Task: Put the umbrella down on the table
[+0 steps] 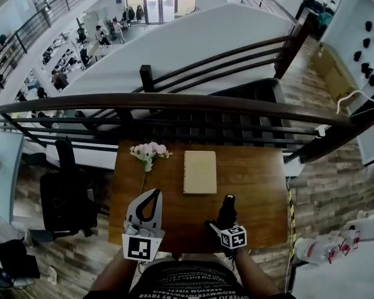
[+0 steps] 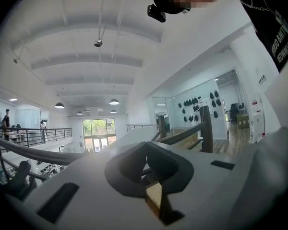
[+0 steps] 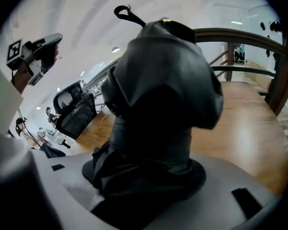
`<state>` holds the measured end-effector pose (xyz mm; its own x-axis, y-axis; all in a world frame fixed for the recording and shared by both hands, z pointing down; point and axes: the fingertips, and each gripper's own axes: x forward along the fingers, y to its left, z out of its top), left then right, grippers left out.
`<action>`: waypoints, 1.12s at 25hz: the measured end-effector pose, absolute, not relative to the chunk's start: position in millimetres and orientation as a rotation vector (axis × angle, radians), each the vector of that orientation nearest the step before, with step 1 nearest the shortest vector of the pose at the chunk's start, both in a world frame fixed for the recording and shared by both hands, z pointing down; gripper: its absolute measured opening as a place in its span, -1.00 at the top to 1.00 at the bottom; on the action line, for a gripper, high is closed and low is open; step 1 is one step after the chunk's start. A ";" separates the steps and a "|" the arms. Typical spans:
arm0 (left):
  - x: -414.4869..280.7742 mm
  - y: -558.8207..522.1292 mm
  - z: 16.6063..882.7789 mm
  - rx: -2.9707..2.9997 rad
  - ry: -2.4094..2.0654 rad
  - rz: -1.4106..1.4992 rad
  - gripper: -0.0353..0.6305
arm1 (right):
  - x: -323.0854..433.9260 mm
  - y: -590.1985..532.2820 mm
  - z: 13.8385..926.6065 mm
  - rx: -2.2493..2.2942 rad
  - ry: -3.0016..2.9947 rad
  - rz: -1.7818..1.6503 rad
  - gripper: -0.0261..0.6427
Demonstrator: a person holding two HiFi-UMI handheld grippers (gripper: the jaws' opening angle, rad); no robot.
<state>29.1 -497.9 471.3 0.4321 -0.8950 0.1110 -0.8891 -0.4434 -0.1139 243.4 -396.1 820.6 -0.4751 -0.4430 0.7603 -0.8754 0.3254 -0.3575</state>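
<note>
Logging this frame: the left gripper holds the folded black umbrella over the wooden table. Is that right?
No: the right gripper holds the folded black umbrella over the wooden table, as the right gripper view shows. The left gripper is shut and empty.

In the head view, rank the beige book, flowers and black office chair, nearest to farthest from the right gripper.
1. Beige book, ahead on the table.
2. Flowers, table's far left.
3. Black office chair, beside the table, left.
</note>
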 end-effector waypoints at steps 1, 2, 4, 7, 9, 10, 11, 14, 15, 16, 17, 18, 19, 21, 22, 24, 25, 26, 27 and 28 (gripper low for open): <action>26.7 -499.1 472.8 -2.623 1.648 -0.244 0.81 | 243.0 -397.0 828.4 1.145 -2.039 1.060 0.14; 23.9 -499.5 473.9 -2.622 1.663 -0.247 0.81 | 241.9 -397.5 835.3 1.132 -2.025 1.074 0.14; 19.3 -497.9 476.6 -2.619 1.686 -0.267 0.81 | 239.5 -396.6 847.3 1.095 -1.998 1.106 0.13; 16.3 -493.4 479.2 -2.604 1.706 -0.307 0.81 | 239.8 -393.4 863.4 1.046 -1.943 1.158 0.12; 13.9 -490.9 479.1 -2.596 1.715 -0.325 0.81 | 239.6 -390.9 876.2 1.023 -1.904 1.185 0.12; 12.4 -489.7 478.7 -2.590 1.714 -0.331 0.81 | 240.1 -389.8 882.6 1.014 -1.877 1.188 0.11; 11.1 -488.1 478.0 -2.584 1.709 -0.334 0.81 | 241.4 -388.4 889.0 1.006 -1.844 1.188 0.11; 8.2 -480.2 475.0 -2.571 1.699 -0.341 0.81 | 244.3 -386.2 898.9 0.986 -1.791 1.196 0.09; 7.0 -477.1 473.4 -2.567 1.701 -0.341 0.81 | 243.2 -386.7 898.7 0.979 -1.795 1.199 0.08; 6.0 -474.3 471.5 -2.565 1.704 -0.334 0.81 | 241.2 -387.1 898.1 0.970 -1.804 1.203 0.07; 5.3 -471.4 469.5 -2.563 1.706 -0.322 0.81 | 238.7 -386.8 897.5 0.959 -1.814 1.211 0.03; 5.0 -468.5 467.8 -2.563 1.703 -0.312 0.81 | 236.0 -385.9 896.8 0.950 -1.823 1.221 -0.03; 4.8 -465.4 466.2 -2.563 1.695 -0.306 0.81 | 234.0 -385.1 895.5 0.949 -1.829 1.227 -0.09; 3.3 -458.6 463.7 -2.565 1.679 -0.310 0.81 | 235.0 -386.3 889.0 0.986 -1.835 1.204 -0.21; 1.9 -454.8 463.1 -2.566 1.672 -0.322 0.81 | 237.8 -387.9 883.8 1.015 -1.841 1.179 -0.21; -0.7 -447.6 460.8 -2.567 1.665 -0.320 0.81 | 244.5 -390.2 872.9 1.058 -1.852 1.131 -0.21; -1.7 -444.0 458.6 -2.569 1.666 -0.299 0.81 | 248.2 -390.2 867.9 1.074 -1.855 1.107 -0.21; -2.6 -440.3 456.3 -2.569 1.664 -0.279 0.81 | 252.2 -389.8 862.8 1.090 -1.855 1.080 -0.21; -3.8 -436.4 454.2 -2.569 1.659 -0.268 0.81 | 256.5 -389.4 856.8 1.111 -1.855 1.052 -0.21; -5.2 -432.4 452.0 -2.567 1.653 -0.261 0.81 | 260.6 -389.1 849.3 1.137 -1.855 1.026 -0.21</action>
<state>-5.2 -432.4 452.0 0.4047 -0.9089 0.1006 -0.8957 -0.4162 -0.1564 260.6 -389.1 849.3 -0.3520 -0.3481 0.8689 -0.9210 0.2941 -0.2554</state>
